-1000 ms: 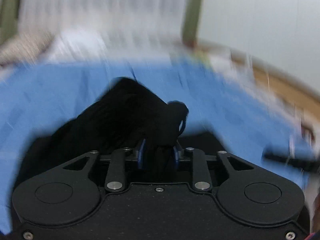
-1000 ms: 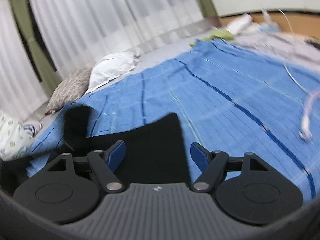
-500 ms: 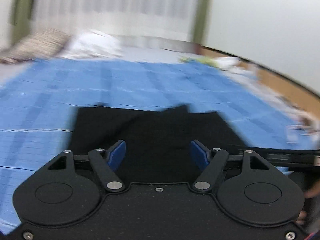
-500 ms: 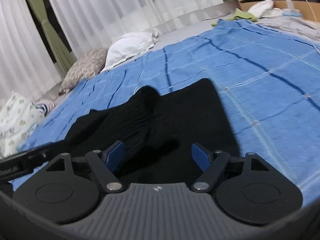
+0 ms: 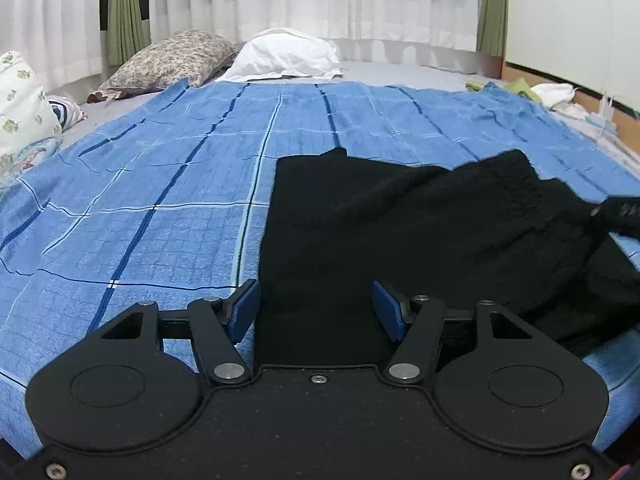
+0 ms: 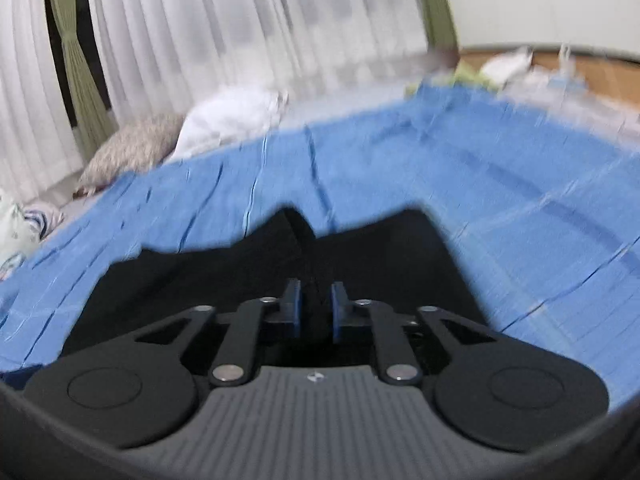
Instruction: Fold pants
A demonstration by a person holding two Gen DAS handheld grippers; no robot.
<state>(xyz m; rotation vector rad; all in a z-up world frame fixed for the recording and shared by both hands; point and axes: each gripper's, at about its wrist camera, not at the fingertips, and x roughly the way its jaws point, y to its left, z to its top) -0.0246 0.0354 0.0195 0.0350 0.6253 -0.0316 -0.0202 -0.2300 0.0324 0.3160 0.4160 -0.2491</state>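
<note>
The black pants (image 5: pixel 400 224) lie on a blue checked bedspread (image 5: pixel 160 200), partly folded, with a raised bunched part at the right. My left gripper (image 5: pixel 316 310) is open and empty, low over the pants' near left edge. In the right wrist view, my right gripper (image 6: pixel 315 312) is shut on a fold of the black pants (image 6: pixel 360 256) and lifts it into a peak. The right gripper's tip also shows in the left wrist view (image 5: pixel 618 212) at the right edge, on the cloth.
A patterned pillow (image 5: pixel 168 60) and a white pillow (image 5: pixel 284 56) lie at the far end by white curtains (image 5: pixel 320 0). A floral cushion (image 5: pixel 20 112) is at the left. Green and white cloths (image 5: pixel 536 90) lie at the far right by the wall.
My left gripper let go of the bunched pants, opened and drew back low. My right gripper went from open to shut on a fold of the pants.
</note>
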